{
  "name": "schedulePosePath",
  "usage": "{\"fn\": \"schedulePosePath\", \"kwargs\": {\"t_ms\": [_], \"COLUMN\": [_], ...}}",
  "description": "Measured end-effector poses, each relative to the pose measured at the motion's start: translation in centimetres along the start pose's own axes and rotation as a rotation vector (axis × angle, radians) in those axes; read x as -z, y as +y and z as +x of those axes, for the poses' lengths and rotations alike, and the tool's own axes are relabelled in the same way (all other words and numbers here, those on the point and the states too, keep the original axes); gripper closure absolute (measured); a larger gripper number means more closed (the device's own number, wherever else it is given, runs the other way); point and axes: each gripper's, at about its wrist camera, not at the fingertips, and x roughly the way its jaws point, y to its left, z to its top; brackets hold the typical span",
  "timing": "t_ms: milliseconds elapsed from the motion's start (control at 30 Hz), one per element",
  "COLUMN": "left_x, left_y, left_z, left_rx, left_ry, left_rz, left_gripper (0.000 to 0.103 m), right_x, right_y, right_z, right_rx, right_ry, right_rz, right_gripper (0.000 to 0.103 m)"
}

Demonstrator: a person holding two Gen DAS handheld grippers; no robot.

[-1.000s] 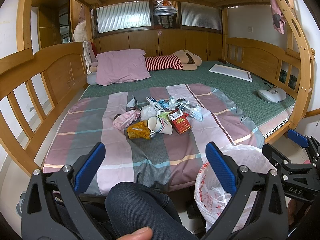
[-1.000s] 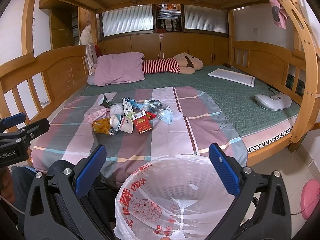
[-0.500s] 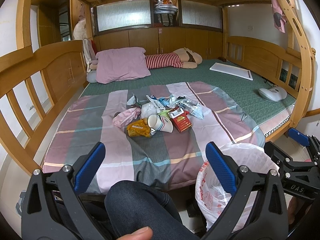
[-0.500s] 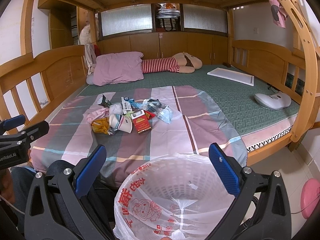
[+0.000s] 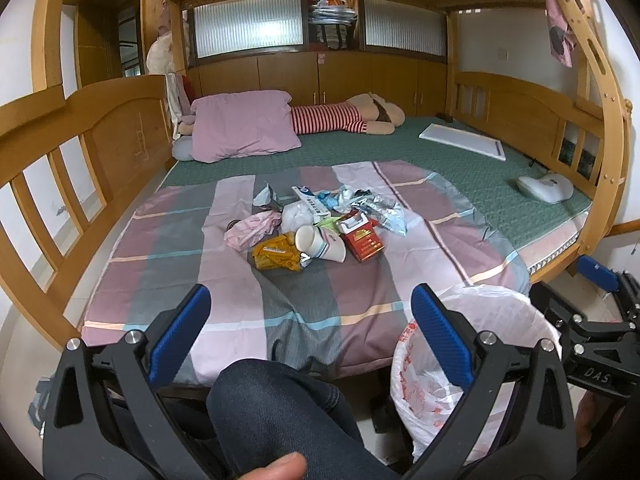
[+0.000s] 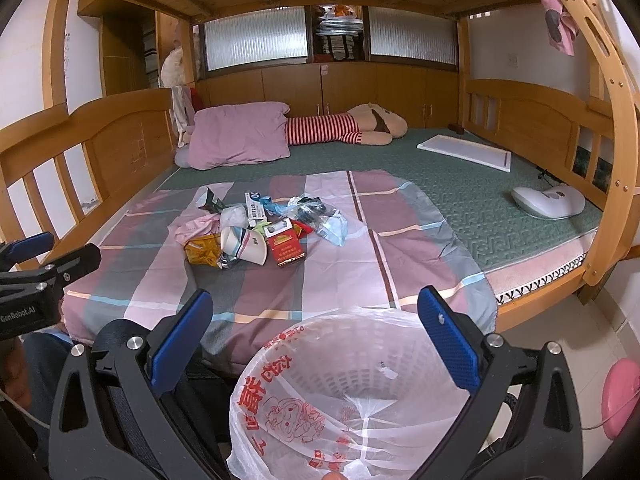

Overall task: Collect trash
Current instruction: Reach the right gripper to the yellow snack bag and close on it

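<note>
Trash (image 5: pixel 316 224) beyond left gripper (image 5: pixel 310 332)

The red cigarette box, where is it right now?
The red cigarette box lies in the trash pile on the striped sheet, just right of the tipped white paper cup.

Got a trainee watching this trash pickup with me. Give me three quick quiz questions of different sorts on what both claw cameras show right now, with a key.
1. True or false: the left claw is already shut on the paper cup.
2. Multiple choice: the lined trash basket stands A) on the striped sheet, B) on the floor at the foot of the bed, C) by the pink pillow.
3. Fill in: beside the cup, on the side towards the basket, lies a red ____.

Key:
1. False; both it and the right claw are open and hold nothing.
2. B.
3. Cigarette pack.
</note>
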Motion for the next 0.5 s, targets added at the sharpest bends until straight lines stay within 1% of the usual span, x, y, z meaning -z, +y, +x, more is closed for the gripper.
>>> {"fn": "schedulePosePath", "kwargs": {"t_ms": [67,233,433,500], "left_x": [0.0,0.0,-0.1,-0.1], "left_y": [0.4,1.4,4.0,5.3], "left_z": [0.1,1.0,3.1,4.0], "left_rx": [0.022,0.047,0.023,0.006], "left_ry": [-0.001,0.022,0.053,0.062], "left_rz": [-0.014,-0.032,-0.071,-0.084], "left_gripper": [0.003,0.003,0.003,0.003], "right_x": [-0.2,-0.6,-1.2,-1.4], "right_y": [0.1,0.9,1.2,1.4], "right_z": [0.2,0.6,2.2,2.8], "right_rx": [-0.004,-0.004,-0.023,-0.013], "right_ry": [0.004,0.004,0.031,0.036], "right_rz": [-0.003,-0.028,-0.003,0.001], "right_gripper": [0.003,0.003,0.003,0.003]}}
